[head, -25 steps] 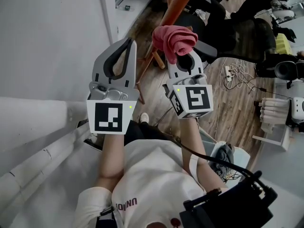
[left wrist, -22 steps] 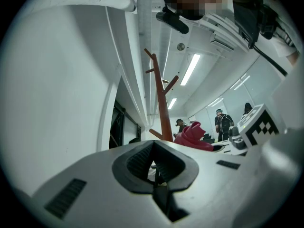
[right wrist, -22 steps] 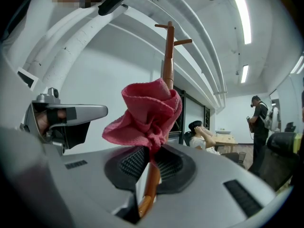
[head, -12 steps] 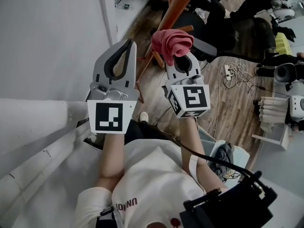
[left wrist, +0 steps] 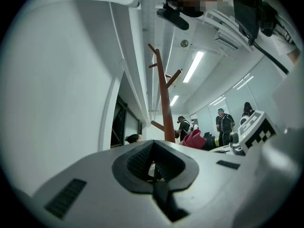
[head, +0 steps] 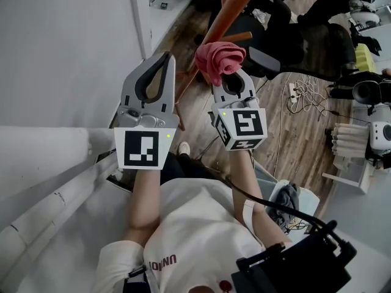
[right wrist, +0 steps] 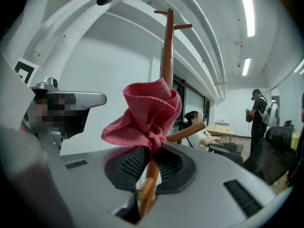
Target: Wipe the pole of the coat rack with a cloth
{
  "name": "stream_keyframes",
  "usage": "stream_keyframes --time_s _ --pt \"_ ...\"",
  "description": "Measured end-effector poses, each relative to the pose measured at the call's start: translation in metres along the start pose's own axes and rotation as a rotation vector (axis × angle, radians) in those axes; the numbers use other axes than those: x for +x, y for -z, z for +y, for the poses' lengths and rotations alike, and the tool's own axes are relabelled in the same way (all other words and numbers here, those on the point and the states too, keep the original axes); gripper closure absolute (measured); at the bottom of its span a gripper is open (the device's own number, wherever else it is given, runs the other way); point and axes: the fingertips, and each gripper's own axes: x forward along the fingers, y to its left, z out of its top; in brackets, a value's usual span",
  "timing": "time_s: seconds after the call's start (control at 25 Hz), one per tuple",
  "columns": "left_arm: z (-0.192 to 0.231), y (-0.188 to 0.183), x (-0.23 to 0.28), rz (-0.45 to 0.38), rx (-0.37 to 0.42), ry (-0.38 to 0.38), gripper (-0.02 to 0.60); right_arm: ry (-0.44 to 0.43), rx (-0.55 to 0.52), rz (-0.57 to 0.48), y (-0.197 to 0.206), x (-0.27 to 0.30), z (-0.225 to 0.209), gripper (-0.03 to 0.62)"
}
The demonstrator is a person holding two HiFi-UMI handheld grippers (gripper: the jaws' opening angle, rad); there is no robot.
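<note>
The right tool (head: 231, 81) pinches a bunched pink cloth (head: 220, 58) by a small fold, holding it up against the slanted wooden pole (head: 229, 11) of the coat rack; whether the cloth actually touches the wood cannot be told. The left tool (head: 162, 63) has its jaws pressed together on nothing and hangs beside the pole, apart from it. The thin hold looks like the main risk: dragging along the pole could pull the cloth out of the jaws. A peg (head: 238, 37) juts out just beside the cloth and could snag it or knock the tool. With nothing steadying the rack, a hard sideways push might tip it. The wall (head: 61, 54) stands close on the left; on the right a black chair (head: 293, 47) and cables (head: 305, 93) on the floor (head: 293, 139) crowd the base, so the freest travel is along the pole itself.
</note>
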Motion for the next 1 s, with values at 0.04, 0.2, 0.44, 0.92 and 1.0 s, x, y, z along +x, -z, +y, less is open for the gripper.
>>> stream_keyframes --time_s 0.04,0.2,0.44,0.92,1.0 --pt "0.000 0.001 0.000 0.001 -0.003 -0.001 0.569 -0.001 -0.001 0.006 0.002 0.000 0.000 0.546" --pt "-0.001 0.004 0.001 0.002 -0.010 0.000 0.569 -0.003 -0.009 0.033 0.012 0.002 0.000 0.546" --pt "-0.001 0.006 0.002 0.010 -0.008 0.003 0.568 0.002 0.003 0.065 0.021 0.004 -0.005 0.546" --pt "-0.003 0.008 -0.004 0.023 -0.008 -0.003 0.569 -0.027 0.026 0.162 0.039 0.003 0.000 0.546" --pt "-0.002 0.009 -0.004 0.026 -0.010 -0.004 0.569 -0.032 0.031 0.175 0.041 0.003 0.001 0.546"
